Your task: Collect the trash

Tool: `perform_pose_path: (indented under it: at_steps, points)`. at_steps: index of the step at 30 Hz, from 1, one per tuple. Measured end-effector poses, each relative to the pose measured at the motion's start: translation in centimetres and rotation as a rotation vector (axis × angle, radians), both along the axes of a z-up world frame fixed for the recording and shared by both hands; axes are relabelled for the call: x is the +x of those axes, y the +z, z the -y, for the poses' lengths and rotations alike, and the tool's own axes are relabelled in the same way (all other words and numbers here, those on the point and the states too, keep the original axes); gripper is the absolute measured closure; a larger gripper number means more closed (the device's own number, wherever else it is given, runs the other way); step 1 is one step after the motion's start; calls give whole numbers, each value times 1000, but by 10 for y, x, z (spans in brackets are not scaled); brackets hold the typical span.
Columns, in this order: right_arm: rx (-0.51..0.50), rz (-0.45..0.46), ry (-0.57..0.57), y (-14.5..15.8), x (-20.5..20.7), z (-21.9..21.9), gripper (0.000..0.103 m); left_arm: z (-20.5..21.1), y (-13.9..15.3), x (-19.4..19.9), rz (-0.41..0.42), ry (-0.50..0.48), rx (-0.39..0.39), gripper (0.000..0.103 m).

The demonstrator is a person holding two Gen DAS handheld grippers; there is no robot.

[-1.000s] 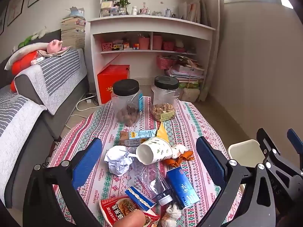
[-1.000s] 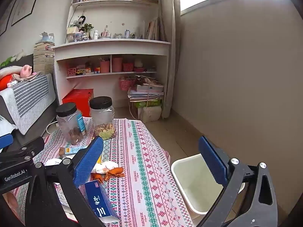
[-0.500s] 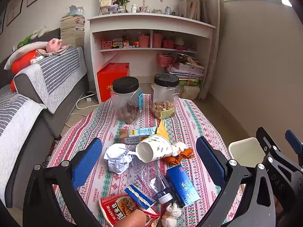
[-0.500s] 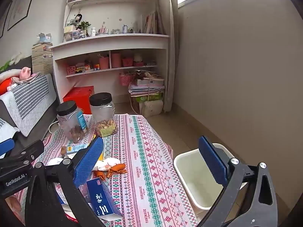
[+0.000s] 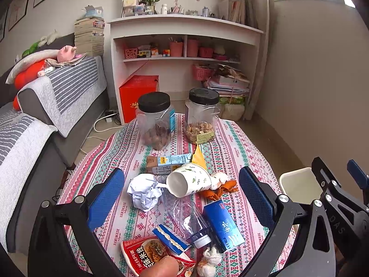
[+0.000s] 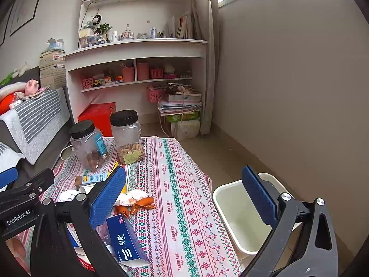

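Litter lies on the patterned tablecloth (image 5: 230, 152): a tipped paper cup (image 5: 188, 182), a crumpled white paper ball (image 5: 144, 190), a clear plastic bottle (image 5: 186, 219), a blue carton (image 5: 222, 225), orange peel (image 5: 219, 190), a red snack packet (image 5: 147, 255) and a snack bar wrapper (image 5: 168, 161). My left gripper (image 5: 182, 203) hovers open above the pile, holding nothing. My right gripper (image 6: 184, 196) is open too, over the table's right edge, between the blue carton (image 6: 125, 242) and a white bin (image 6: 242, 212) on the floor.
Two black-lidded jars (image 5: 156, 120) (image 5: 201, 116) with nuts stand at the table's far end. A grey sofa (image 5: 46, 106) runs along the left. White shelves (image 5: 184, 46) and a red box (image 5: 138, 97) stand behind. A fingertip (image 5: 161, 267) shows at the bottom edge.
Both views have drifted slightly; the right gripper has shifted a little so the bin sits nearer its right finger. Both grippers stay open and nothing on the table has moved.
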State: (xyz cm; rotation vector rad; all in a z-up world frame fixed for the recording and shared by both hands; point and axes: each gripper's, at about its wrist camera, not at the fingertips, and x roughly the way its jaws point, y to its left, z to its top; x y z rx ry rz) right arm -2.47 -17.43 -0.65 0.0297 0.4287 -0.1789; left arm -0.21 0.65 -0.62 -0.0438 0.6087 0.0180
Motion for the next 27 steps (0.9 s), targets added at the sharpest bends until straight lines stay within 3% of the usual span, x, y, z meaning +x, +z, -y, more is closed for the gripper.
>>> perform_pose_path:
  at_steps: [27]
  points:
    - [-2, -3, 3, -1, 0, -1, 7, -3, -1, 2, -7, 15, 4, 7]
